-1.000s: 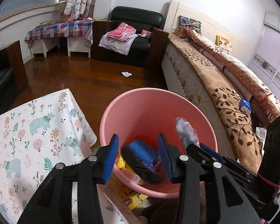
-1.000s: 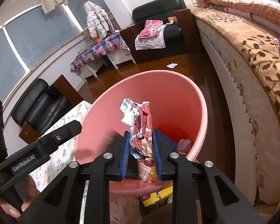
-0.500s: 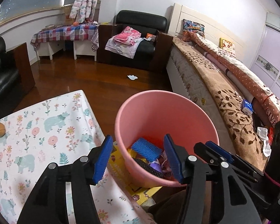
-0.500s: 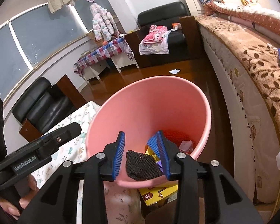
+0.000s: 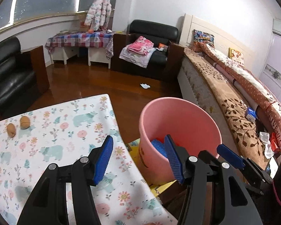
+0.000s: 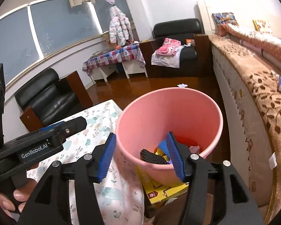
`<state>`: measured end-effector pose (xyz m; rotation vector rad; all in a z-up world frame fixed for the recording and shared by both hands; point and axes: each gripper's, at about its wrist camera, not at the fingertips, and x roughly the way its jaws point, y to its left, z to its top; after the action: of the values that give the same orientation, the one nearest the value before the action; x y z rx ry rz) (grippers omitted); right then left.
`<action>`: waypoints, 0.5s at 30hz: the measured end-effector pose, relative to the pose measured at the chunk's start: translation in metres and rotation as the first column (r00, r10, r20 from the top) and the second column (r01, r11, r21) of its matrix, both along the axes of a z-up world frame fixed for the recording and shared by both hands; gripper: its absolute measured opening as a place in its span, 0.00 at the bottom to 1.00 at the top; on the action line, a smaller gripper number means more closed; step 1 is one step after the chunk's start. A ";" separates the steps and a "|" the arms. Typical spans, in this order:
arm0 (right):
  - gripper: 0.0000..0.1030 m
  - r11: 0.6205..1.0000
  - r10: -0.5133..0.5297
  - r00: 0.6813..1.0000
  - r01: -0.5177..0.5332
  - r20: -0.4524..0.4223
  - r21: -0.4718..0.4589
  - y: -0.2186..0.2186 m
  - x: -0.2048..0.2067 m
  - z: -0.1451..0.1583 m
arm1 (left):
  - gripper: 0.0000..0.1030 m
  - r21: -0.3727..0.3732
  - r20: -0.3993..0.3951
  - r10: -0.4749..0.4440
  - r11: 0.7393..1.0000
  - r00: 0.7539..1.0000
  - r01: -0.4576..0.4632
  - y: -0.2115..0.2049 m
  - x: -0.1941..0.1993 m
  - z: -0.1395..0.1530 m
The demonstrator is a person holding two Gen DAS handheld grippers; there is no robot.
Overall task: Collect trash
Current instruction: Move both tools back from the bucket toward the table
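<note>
Both of my grippers are empty right now: the left gripper [image 5: 138,159] stands with its jaws spread wide and nothing between them, and the right gripper [image 6: 142,155] is just as wide open, also holding nothing. The pink bucket [image 6: 170,101] sits directly ahead of the right gripper, its near rim between the blue pads, and ahead and to the right of the left one. Inside it I can see collected trash [image 6: 155,154]: a dark mesh-like piece, something yellow, a reddish item and a crumpled wrapper near the bottom, so I judge that a good part of the job is done. What is left, as far as I can tell: two small brown round objects [image 5: 18,124] lie on the floral tablecloth [image 5: 65,131], ahead and to the left of the left gripper, and a white scrap [image 5: 145,85] lies on the wooden floor [image 5: 103,82] well beyond the bucket. Whether the brown objects count as trash I cannot tell.
</note>
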<state>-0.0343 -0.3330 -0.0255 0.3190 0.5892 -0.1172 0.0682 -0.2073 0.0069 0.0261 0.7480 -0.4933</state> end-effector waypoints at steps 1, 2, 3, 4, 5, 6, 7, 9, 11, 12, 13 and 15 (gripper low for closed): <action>0.56 1.000 0.003 1.000 -0.003 0.003 -0.007 0.004 -0.002 0.002 | 0.54 -0.002 0.007 0.011 1.000 1.000 -0.011 0.005 -0.002 0.002; 0.56 1.000 0.007 1.000 -0.007 0.006 -0.010 0.008 -0.003 0.003 | 0.54 -0.005 0.014 0.021 1.000 1.000 -0.021 0.011 -0.004 0.004; 0.56 1.000 0.011 1.000 -0.011 0.007 -0.013 0.011 -0.004 0.004 | 0.54 -0.004 0.021 0.029 1.000 0.999 -0.029 0.014 -0.006 0.005; 0.56 1.000 0.014 1.000 -0.014 0.007 -0.016 0.014 -0.005 0.005 | 0.54 -0.006 0.030 0.040 0.999 0.999 -0.039 0.019 -0.010 0.008; 0.57 1.000 0.018 1.000 -0.018 0.006 -0.018 0.017 -0.006 0.006 | 0.54 -0.007 0.034 0.043 0.999 0.998 -0.043 0.023 -0.011 0.009; 0.57 1.000 0.024 1.000 -0.024 0.003 -0.018 0.021 -0.007 0.006 | 0.54 -0.008 0.037 0.047 0.999 0.998 -0.046 0.024 -0.012 0.010; 0.57 1.000 0.027 1.000 -0.027 0.002 -0.017 0.023 -0.007 0.007 | 0.54 -0.009 0.044 0.051 0.999 0.998 -0.051 0.028 -0.015 0.012; 0.57 0.999 0.031 1.000 -0.031 -0.002 -0.016 0.028 -0.008 0.009 | 0.54 -0.007 0.057 0.058 0.998 0.997 -0.057 0.033 -0.021 0.013; 0.57 0.999 0.031 1.000 -0.031 -0.001 -0.023 0.033 -0.011 0.010 | 0.54 -0.011 0.064 0.061 0.998 0.996 -0.060 0.038 -0.025 0.014; 0.57 0.999 0.030 1.000 -0.030 0.000 -0.029 0.036 -0.012 0.011 | 0.54 -0.012 0.069 0.063 0.998 0.996 -0.063 0.041 -0.028 0.015; 0.57 0.999 0.029 1.000 -0.029 0.000 -0.032 0.038 -0.012 0.011 | 0.54 -0.013 0.073 0.065 0.998 0.995 -0.064 0.043 -0.029 0.016; 0.57 0.999 0.030 1.000 -0.030 0.000 -0.037 0.042 -0.014 0.012 | 0.54 -0.013 0.078 0.067 0.998 0.995 -0.066 0.044 -0.031 0.017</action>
<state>-0.0482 -0.2908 -0.0132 0.2747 0.5899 -0.0990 0.0375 -0.1629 0.0238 0.0106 0.6676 -0.4307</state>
